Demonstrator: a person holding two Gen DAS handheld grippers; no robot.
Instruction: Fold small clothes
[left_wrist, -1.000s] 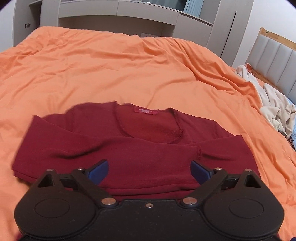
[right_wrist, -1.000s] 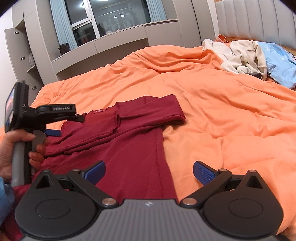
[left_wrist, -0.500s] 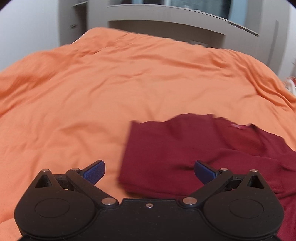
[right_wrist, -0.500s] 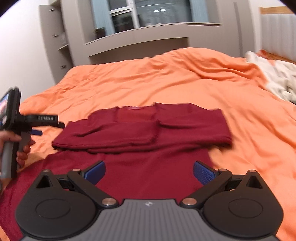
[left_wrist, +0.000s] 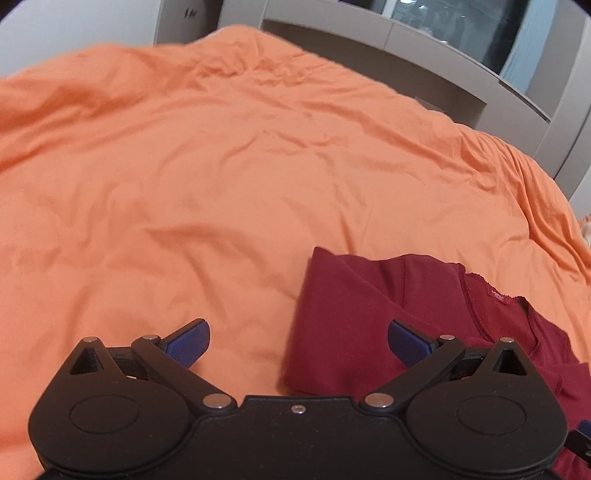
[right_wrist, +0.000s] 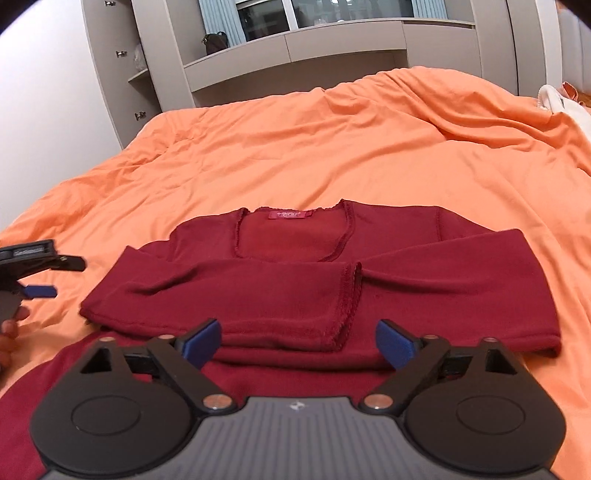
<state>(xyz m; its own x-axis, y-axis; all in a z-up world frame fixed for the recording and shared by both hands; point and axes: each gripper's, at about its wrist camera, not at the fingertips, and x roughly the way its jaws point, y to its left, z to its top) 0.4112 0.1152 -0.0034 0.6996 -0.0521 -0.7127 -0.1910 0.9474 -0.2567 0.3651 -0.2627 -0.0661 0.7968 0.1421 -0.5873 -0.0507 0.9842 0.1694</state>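
While maroon top (right_wrist: 317, 280) lies on orange bed (right_wrist: 332, 147), sleeves folded across, both hand-held grippers held spread, nothing gripped: left (left_wrist: 298, 341), right (right_wrist: 298, 341), jaws just narrowed slightly.

Red top (right_wrist: 295, 295): hem end runs under the right gripper's body and off the bottom edge, unseen. In left wrist view its right part is cut by the frame. Left gripper (right_wrist: 38, 291), left of the top: only finger ends show, hand clipped. Pale clothes (right_wrist: 561, 101) beyond the top: cropped, unidentifiable.
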